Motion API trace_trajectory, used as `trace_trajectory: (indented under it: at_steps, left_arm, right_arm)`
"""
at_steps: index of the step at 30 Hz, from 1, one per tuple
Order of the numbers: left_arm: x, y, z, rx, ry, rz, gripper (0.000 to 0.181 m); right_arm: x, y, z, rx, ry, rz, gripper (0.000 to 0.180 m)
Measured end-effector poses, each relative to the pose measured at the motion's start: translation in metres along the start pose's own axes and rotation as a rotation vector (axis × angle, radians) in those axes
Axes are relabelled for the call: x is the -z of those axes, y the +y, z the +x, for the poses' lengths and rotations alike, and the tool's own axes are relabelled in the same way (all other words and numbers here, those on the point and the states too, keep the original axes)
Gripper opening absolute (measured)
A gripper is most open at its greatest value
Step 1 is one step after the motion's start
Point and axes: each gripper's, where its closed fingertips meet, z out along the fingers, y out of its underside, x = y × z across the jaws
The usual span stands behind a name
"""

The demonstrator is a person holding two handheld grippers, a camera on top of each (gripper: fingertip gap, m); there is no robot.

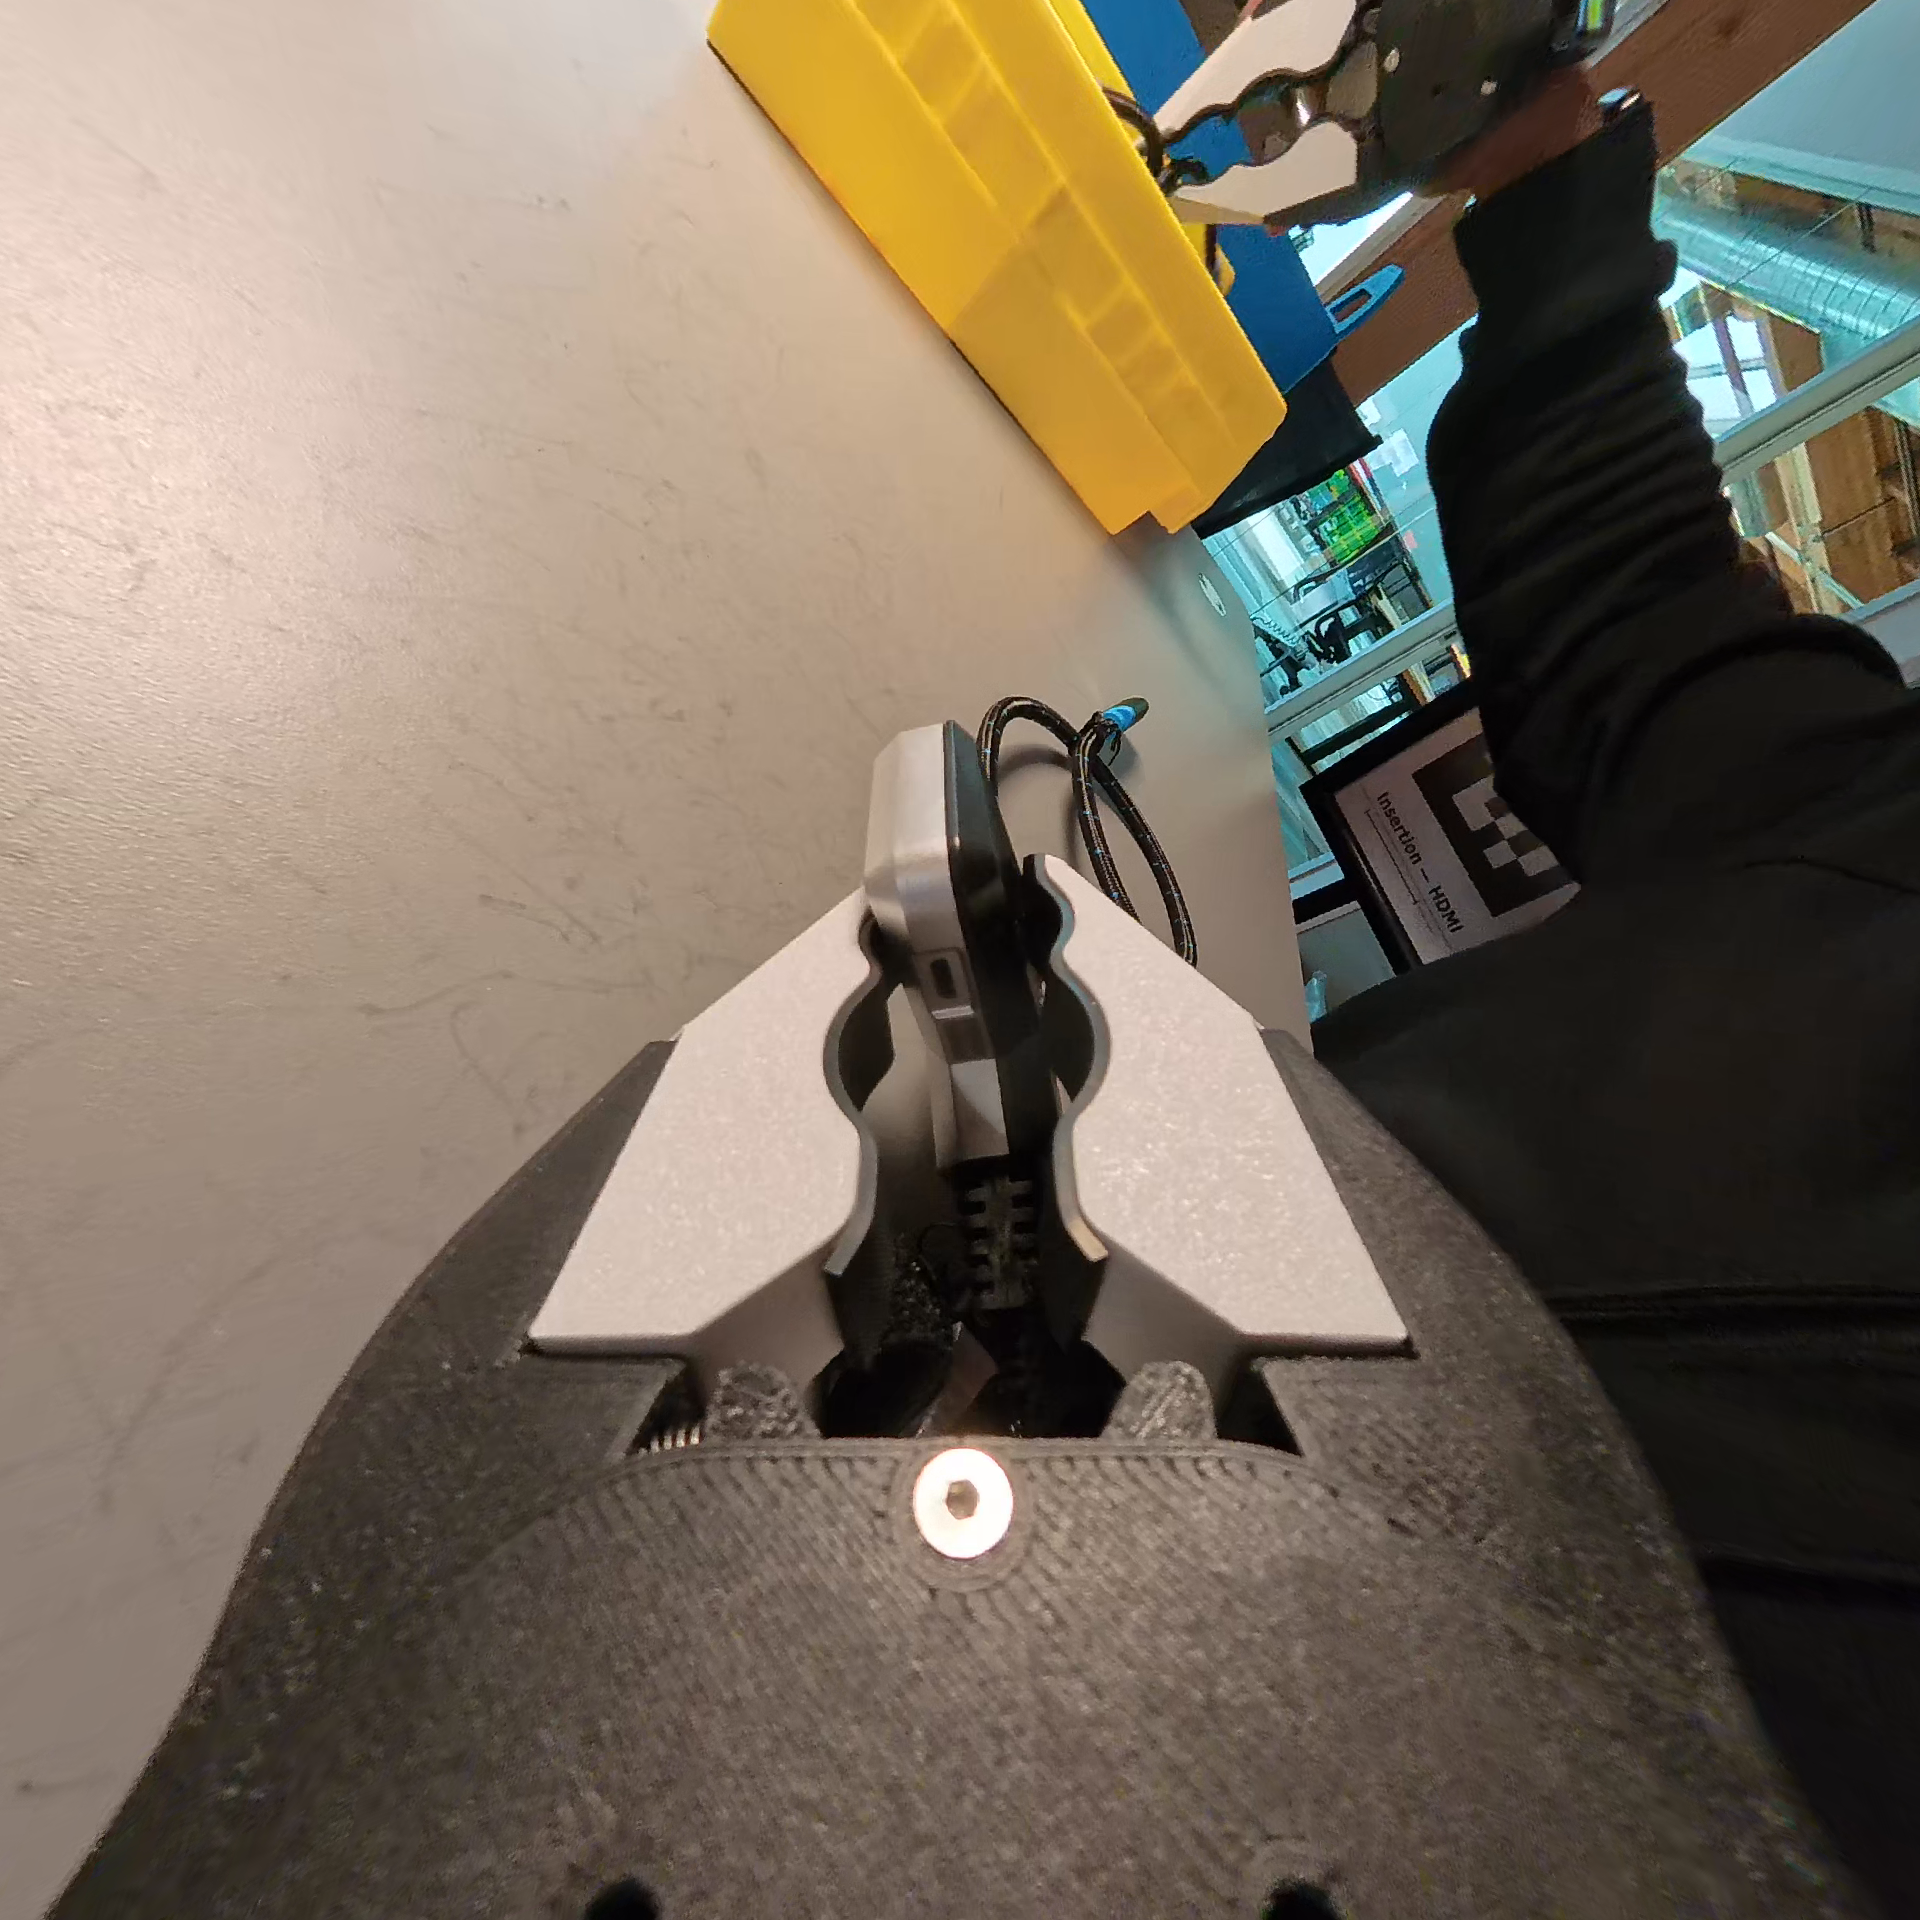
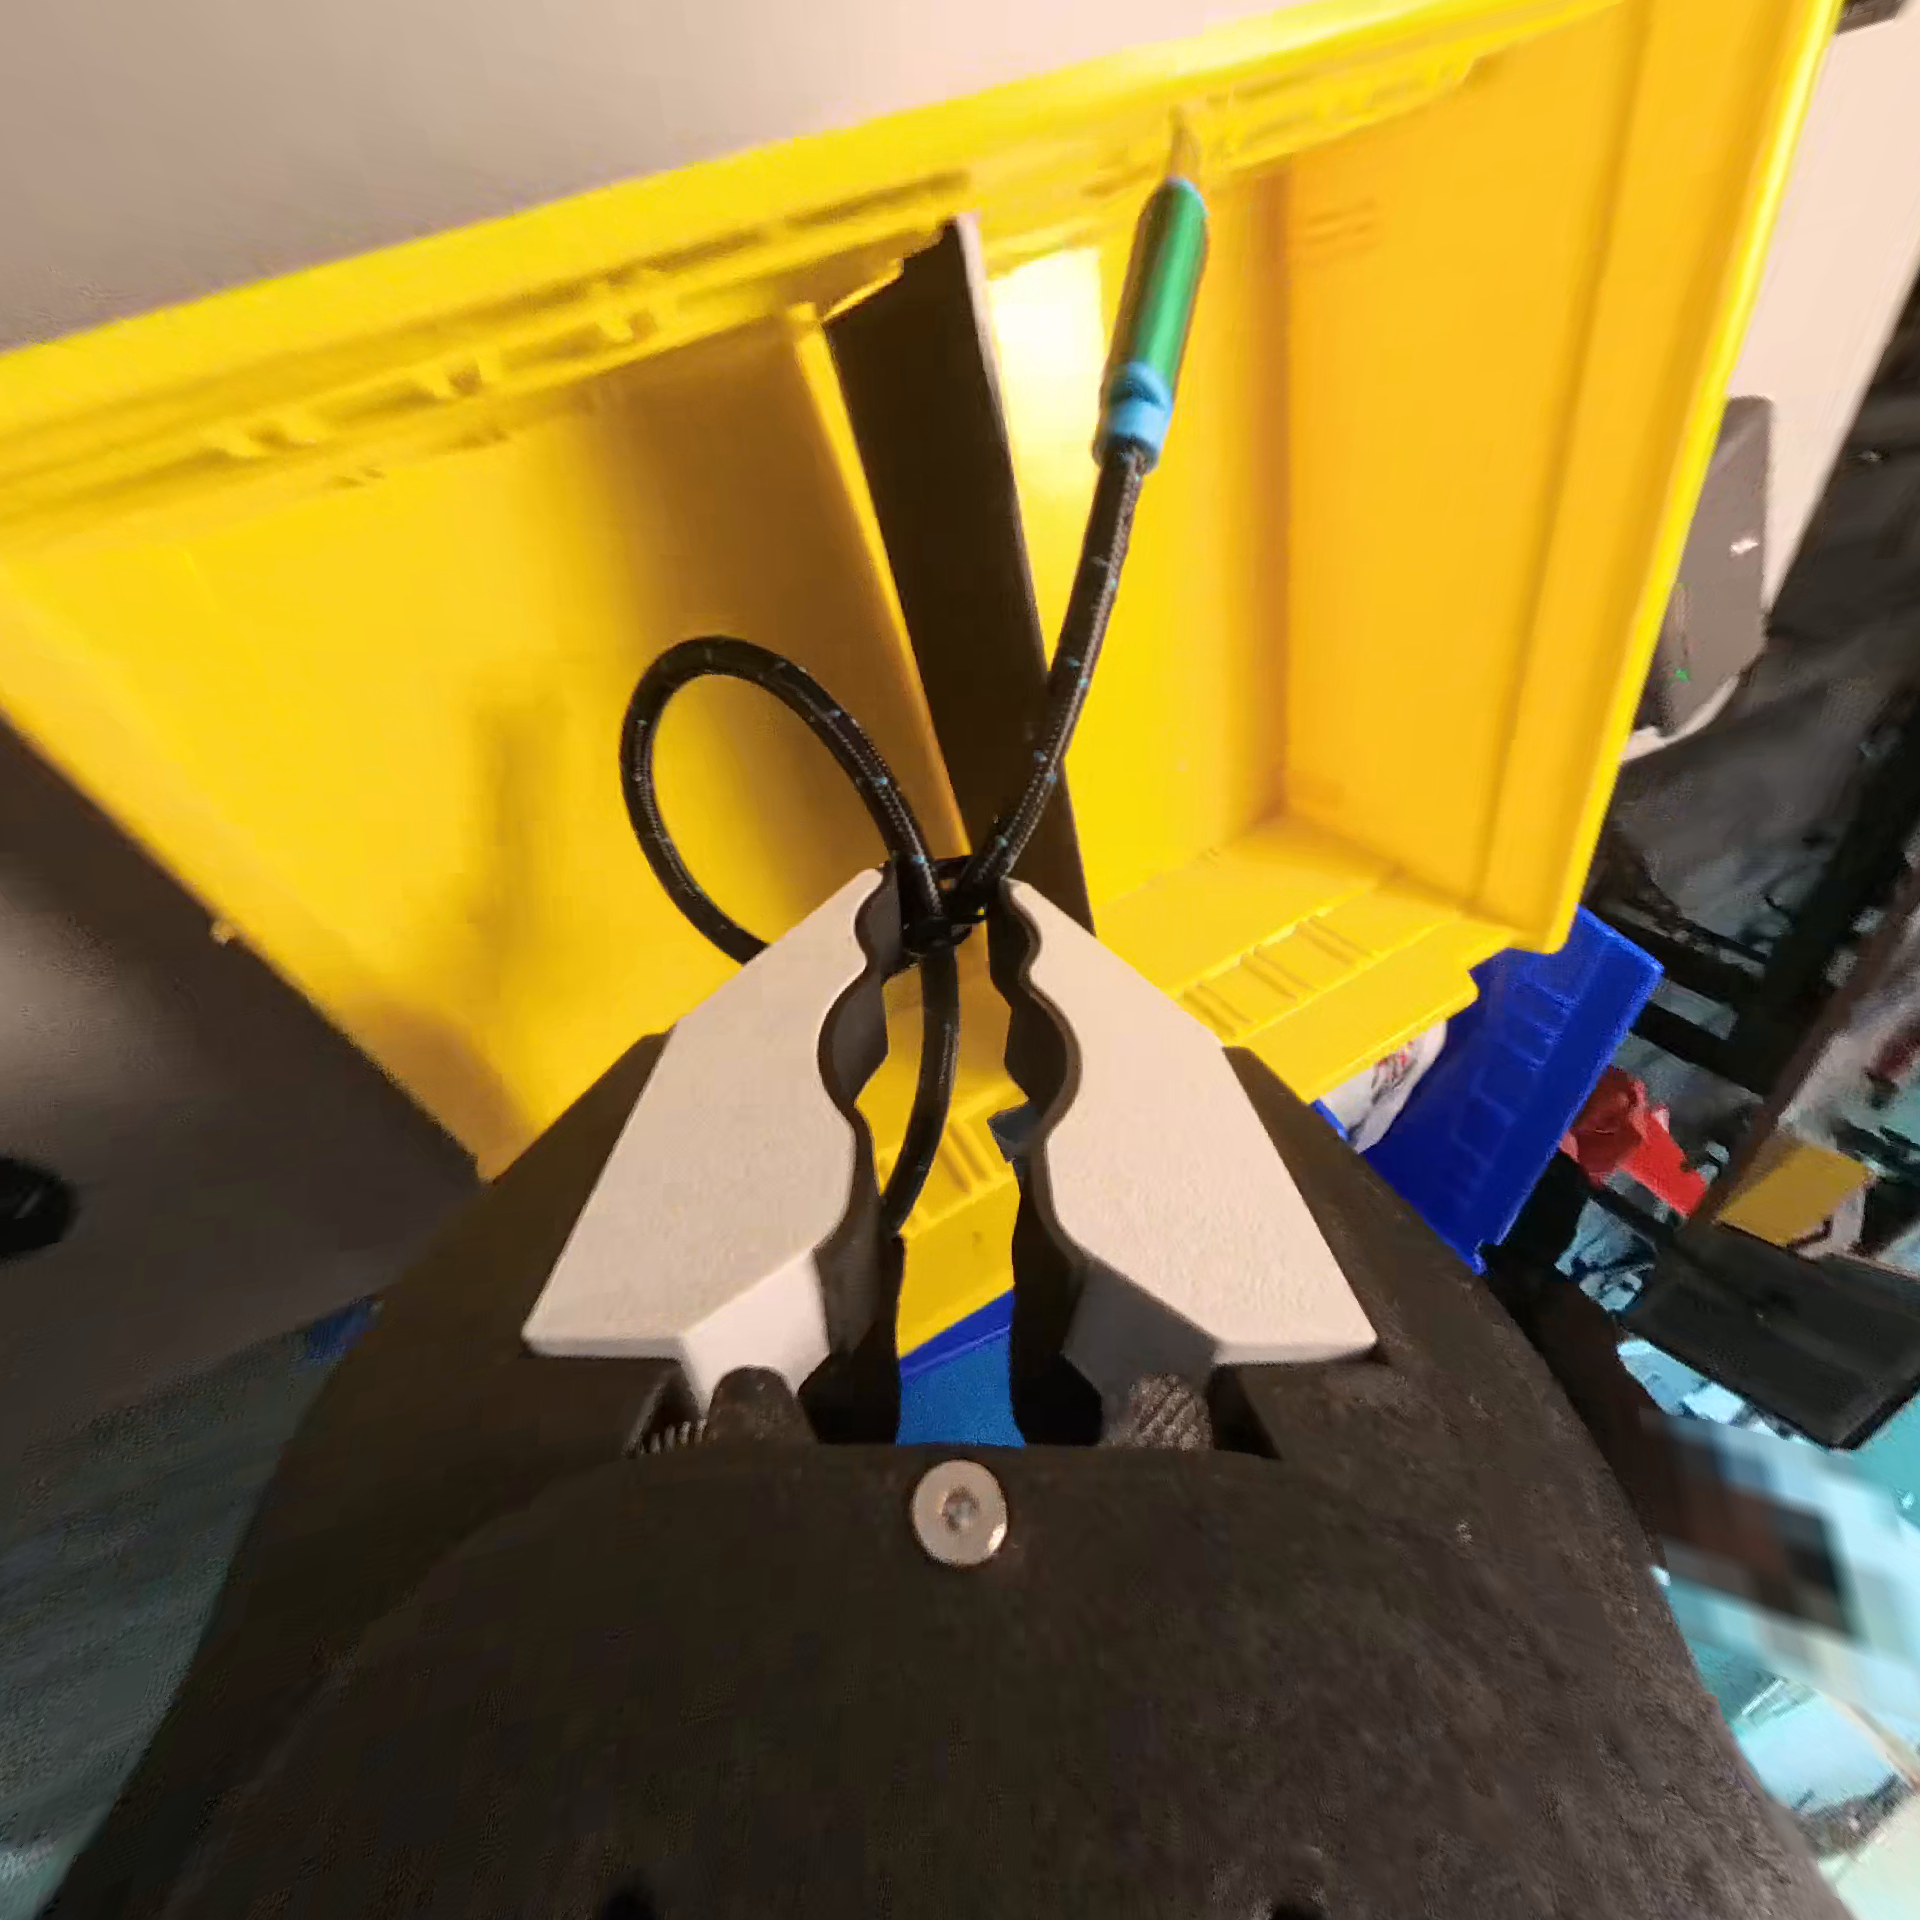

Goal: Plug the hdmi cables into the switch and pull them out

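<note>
Switch, a flat silver-and-black metal box (image 1: 940,883), sits edge-up between the grey fingertips of the left tool (image 1: 961,914), which is clamped on it. A small port shows on its silver side, and a silver plug with a ribbed black strain relief (image 1: 992,1236) runs from its near end back into the tool's throat. Just behind the switch, a black braided cable with blue flecks (image 1: 1132,831) loops over the pale desk (image 1: 416,623), ending in a blue-tipped connector near the desk edge.

Right tool (image 2: 945,914) is closed on a second black braided cable (image 2: 665,748) at the point where its loop crosses itself, pinched at the very tips. One strand drops back between the fingers; the other rises to a blue collar and a green metallic plug (image 2: 1164,270). This cable hangs in front of an open yellow plastic bin (image 2: 416,540) with a dark divider, and a blue bin (image 2: 1507,1091) lies under it.

Left wrist view alone shows the switch, the desk, a dark-sleeved arm (image 1: 1558,436) and the right tool (image 1: 1179,171) far off at the yellow bin (image 1: 1039,260), plus a printed marker card (image 1: 1455,842) at the desk's side. Right wrist view alone shows the green plug and the bin's inside; the switch is outside it.
</note>
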Motion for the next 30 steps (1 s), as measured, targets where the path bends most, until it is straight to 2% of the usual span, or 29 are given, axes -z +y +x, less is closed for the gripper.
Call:
trace_trajectory:
  at_steps: [4,9,13,15,18,21,30]
  left_arm:
    - [0.000,0.000,0.000,0.001,0.001,-0.001,0.023]
    - [0.000,0.000,0.000,-0.002,-0.001,0.000,0.023]
    - [0.000,0.000,0.000,-0.002,0.000,0.000,0.023]
    - [0.000,0.000,0.000,-0.001,0.002,0.000,0.023]
    - [0.000,0.000,0.000,-0.001,0.003,0.002,0.023]
    - [0.000,0.000,0.000,-0.002,0.001,0.001,0.023]
    - [0.001,-0.001,0.000,-0.002,0.000,0.004,0.023]
  right_arm:
    - [-0.013,0.007,-0.014,0.021,-0.132,-0.067,0.018]
    - [-0.054,0.001,-0.018,0.013,-0.142,-0.103,0.019]
    - [-0.068,-0.010,-0.023,-0.011,-0.133,-0.092,0.025]
    - [-0.067,-0.009,-0.022,-0.032,-0.124,-0.089,0.028]
    - [-0.059,-0.002,-0.022,-0.092,-0.133,-0.086,0.049]
    - [-0.049,0.002,-0.020,-0.149,-0.129,-0.046,0.059]
    - [-0.009,0.026,-0.009,-0.209,-0.051,-0.069,0.062]
